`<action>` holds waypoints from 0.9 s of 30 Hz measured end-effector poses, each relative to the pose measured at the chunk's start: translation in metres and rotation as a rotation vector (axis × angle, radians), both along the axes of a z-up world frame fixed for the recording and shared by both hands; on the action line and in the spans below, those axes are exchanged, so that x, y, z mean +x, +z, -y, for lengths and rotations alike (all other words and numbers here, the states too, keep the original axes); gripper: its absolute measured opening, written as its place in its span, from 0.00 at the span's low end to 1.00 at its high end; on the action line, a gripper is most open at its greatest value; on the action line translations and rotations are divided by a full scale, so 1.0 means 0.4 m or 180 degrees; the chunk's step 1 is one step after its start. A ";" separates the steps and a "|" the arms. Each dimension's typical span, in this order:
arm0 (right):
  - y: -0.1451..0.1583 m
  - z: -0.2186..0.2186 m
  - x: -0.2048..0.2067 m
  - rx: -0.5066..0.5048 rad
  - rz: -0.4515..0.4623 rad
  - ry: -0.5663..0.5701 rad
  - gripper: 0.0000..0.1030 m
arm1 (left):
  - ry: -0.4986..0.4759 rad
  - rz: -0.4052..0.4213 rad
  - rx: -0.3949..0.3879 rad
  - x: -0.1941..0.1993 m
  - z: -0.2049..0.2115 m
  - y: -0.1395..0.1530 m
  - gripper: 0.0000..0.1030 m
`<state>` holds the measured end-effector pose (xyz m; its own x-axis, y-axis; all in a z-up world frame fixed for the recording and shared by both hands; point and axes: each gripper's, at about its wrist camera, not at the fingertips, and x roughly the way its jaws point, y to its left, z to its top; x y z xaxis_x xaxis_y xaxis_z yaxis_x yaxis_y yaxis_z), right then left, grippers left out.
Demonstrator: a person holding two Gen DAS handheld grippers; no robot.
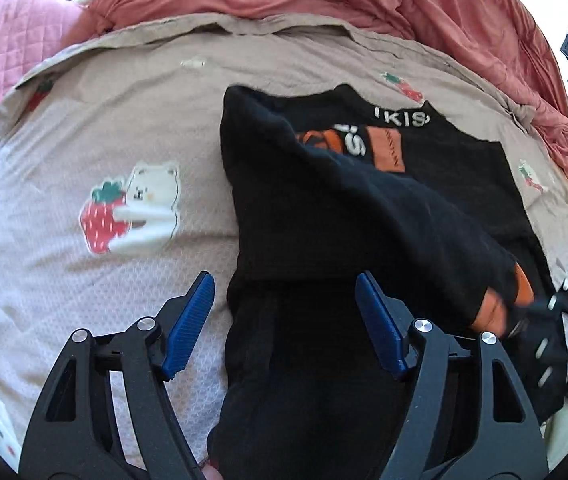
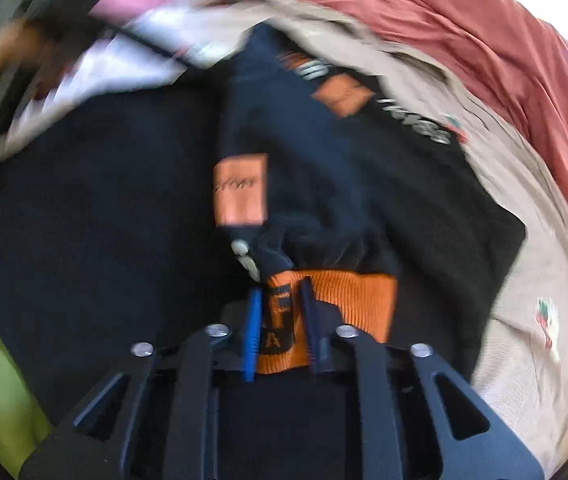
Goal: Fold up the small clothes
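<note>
Our right gripper [image 2: 279, 320] pinches the sweater's orange cuff [image 2: 348, 304], sleeve [image 1: 364, 200] running diagonally; our left gripper [image 1: 284, 320] gapes empty over the hem.

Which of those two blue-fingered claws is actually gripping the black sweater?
The right gripper: it is shut on the sweater's orange cuff. The left gripper stands open, holding nothing.

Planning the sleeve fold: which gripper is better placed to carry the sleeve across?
Right. The right gripper is already clamped on the orange cuff, while the left gripper hangs open, holding nothing.
</note>
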<state>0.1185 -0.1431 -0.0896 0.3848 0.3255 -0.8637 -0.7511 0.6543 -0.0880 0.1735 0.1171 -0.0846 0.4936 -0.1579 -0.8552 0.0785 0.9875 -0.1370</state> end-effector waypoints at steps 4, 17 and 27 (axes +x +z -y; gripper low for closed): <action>0.092 0.095 0.204 0.0717 -0.0438 -0.0450 0.11 | 0.0026 0.0071 -0.0022 0.042 0.024 0.020 0.65; 0.053 0.136 0.335 0.0503 -0.0439 -0.0886 0.50 | -0.0136 -0.0185 0.0138 0.216 0.144 -0.024 0.70; -0.010 0.186 0.385 0.0515 -0.0389 -0.1282 0.12 | 0.0006 -0.0157 0.0201 0.215 0.129 -0.055 0.75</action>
